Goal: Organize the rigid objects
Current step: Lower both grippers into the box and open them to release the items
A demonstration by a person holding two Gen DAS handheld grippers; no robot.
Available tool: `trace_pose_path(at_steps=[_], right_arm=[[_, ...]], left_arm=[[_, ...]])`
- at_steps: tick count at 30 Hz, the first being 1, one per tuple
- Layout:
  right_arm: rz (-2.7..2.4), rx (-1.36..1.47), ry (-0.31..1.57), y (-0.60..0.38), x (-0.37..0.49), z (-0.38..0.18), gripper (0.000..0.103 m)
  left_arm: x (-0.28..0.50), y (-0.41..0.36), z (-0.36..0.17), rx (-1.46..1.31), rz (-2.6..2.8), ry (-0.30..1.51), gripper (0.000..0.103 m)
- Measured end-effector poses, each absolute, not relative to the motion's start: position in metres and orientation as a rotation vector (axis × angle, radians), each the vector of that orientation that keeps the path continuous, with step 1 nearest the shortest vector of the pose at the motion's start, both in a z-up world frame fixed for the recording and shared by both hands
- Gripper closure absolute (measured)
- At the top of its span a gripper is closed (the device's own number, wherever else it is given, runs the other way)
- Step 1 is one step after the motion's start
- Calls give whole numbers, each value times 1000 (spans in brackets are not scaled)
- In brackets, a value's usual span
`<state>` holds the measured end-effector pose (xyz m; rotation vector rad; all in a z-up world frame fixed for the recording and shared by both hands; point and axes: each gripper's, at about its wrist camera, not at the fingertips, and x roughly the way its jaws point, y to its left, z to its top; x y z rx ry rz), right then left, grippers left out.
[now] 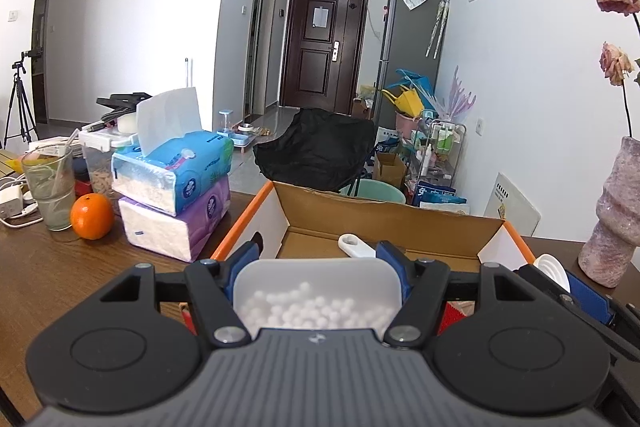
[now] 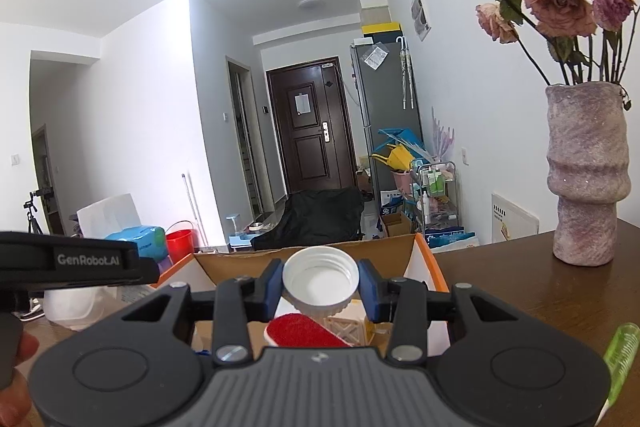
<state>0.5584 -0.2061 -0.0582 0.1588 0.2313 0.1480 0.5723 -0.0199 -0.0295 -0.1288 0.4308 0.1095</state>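
Observation:
My left gripper (image 1: 316,261) is shut on a translucent plastic container (image 1: 316,291) holding small white beads, held over the near edge of the cardboard box (image 1: 384,219). A white flat piece (image 1: 356,246) lies inside the box beyond it. My right gripper (image 2: 320,283) is shut on a white ribbed jar lid (image 2: 320,279), open side toward the camera, held above the same cardboard box (image 2: 424,267). Below the lid in the box lie a red scrubby pad (image 2: 304,331) and a cream lattice crate (image 2: 346,329). The right gripper with its lid also shows in the left wrist view (image 1: 554,273).
Stacked tissue packs (image 1: 176,187), an orange (image 1: 92,215) and a glass with a straw (image 1: 50,187) stand left of the box. A purple vase (image 2: 586,179) of dried roses stands at the right. A green tube (image 2: 620,359) lies near the table's right edge.

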Motion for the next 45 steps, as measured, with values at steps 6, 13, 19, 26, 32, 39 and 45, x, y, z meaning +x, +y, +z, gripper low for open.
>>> trace_pose_path(at_steps=[6,13,19,26,32,39,45], right_arm=[[145,150,235,-203,572,-60,64],[149,138,239,-198,583,-60,64],[152,122,242,-194,591,-61,64],[151,102,258,-189,601,-66,64],[151,86,270,-189,606,-68,64],[166,77,297,-190,611,-66,64],[106,65,287,-193,610,-63,6]], left_arm=[[587,-20,-31,-123,108,433,36],[601,-19,-33,-116,112,436,36],[613,-20,-35,-98,114,437,36],[629,-20,-38,-84,112,442,36],[639,-22,-43,-68,105,452,36],[645,-20,-48,-64,94,488,27],[638,-14,-41,-66,132,444,0]])
